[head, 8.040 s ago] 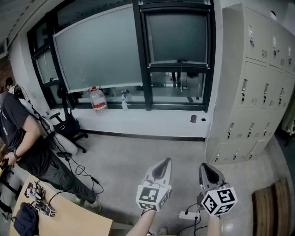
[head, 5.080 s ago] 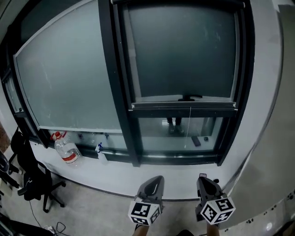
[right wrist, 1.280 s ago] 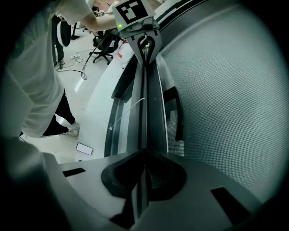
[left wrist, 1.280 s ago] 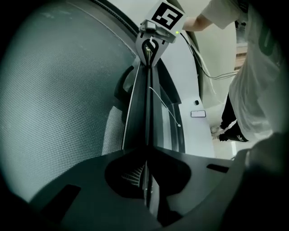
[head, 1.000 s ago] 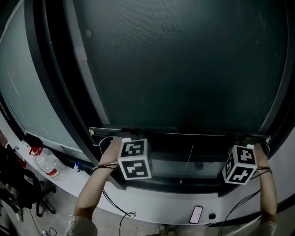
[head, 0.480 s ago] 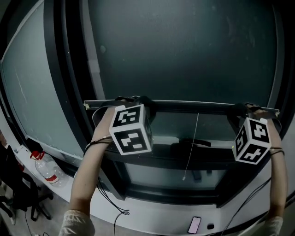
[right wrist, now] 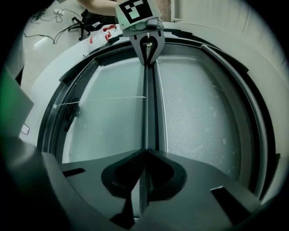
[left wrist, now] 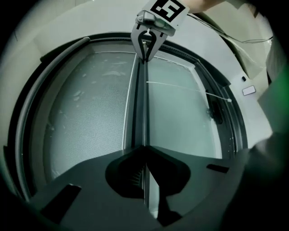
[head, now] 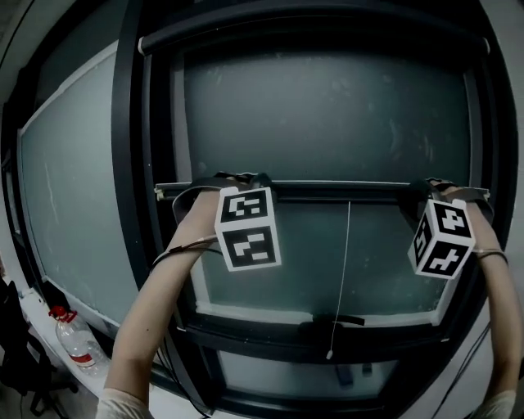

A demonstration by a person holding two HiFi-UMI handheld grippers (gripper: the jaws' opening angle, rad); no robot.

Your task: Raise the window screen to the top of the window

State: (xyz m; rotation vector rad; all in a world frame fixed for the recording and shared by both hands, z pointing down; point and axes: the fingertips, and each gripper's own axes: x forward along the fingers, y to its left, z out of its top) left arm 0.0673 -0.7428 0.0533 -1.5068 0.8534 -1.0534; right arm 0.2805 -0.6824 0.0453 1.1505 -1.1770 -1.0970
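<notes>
The window screen is a grey mesh with a dark bottom bar that runs level across the black-framed window. My left gripper is shut on the bar's left end, and my right gripper is shut on its right end. In the left gripper view the bar leaves my left gripper and runs to the right gripper. In the right gripper view the bar passes from my right gripper to the left gripper. Both pairs of jaws clamp the thin bar edge.
A white pull cord hangs from the bar's middle over the glass. The window frame's top rail lies above the mesh. A large frosted pane is at the left, with a water bottle on the sill below it.
Both grippers have gone up together with the bar. More glass shows under the bar, the lower rail has dropped away, and the frame's top rail has come into view.
</notes>
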